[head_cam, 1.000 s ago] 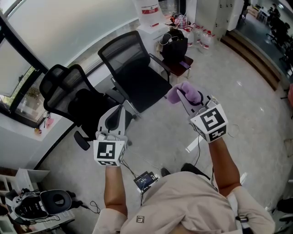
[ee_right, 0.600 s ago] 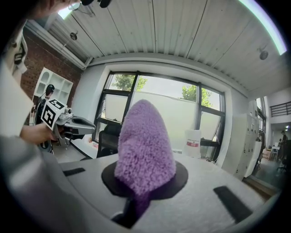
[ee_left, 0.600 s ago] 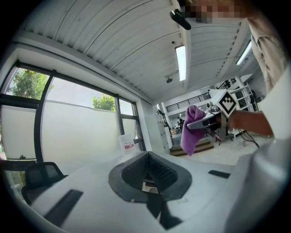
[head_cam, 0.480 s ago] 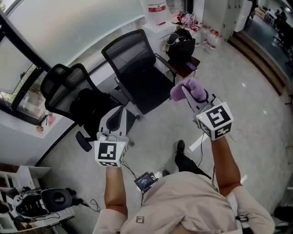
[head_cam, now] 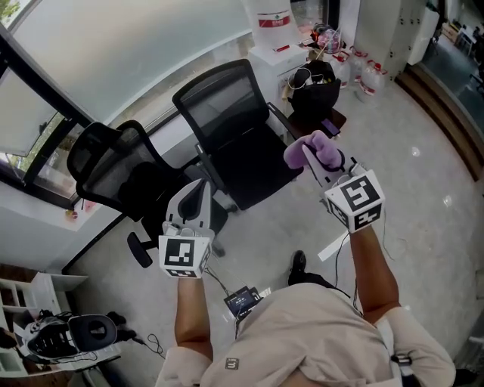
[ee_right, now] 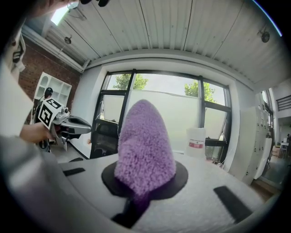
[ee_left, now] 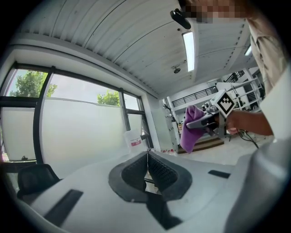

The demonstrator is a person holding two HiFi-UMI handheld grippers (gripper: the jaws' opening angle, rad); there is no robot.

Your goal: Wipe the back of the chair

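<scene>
Two black chairs stand ahead of me by the window wall: a mesh-backed chair (head_cam: 227, 125) in the middle and a headrest office chair (head_cam: 117, 170) to its left, both facing me. My right gripper (head_cam: 310, 153) is shut on a fluffy purple cloth (head_cam: 321, 147), held up in the air just right of the mesh chair's seat; the cloth (ee_right: 145, 141) fills the right gripper view. My left gripper (head_cam: 198, 189) hovers in front of the office chair, its jaws closed together with nothing between them (ee_left: 147, 157). Neither gripper touches a chair.
A black bag (head_cam: 311, 85) sits on a small seat behind the mesh chair, beside a large water jug (head_cam: 274, 19) and several bottles (head_cam: 370, 75). A shelf with a headset (head_cam: 87, 332) is at lower left. Pale tiled floor (head_cam: 423, 174) spreads to the right.
The chairs have slid lower and nearer in the head view as the person steps toward them. Both grippers keep their pose; the right still holds the cloth.
</scene>
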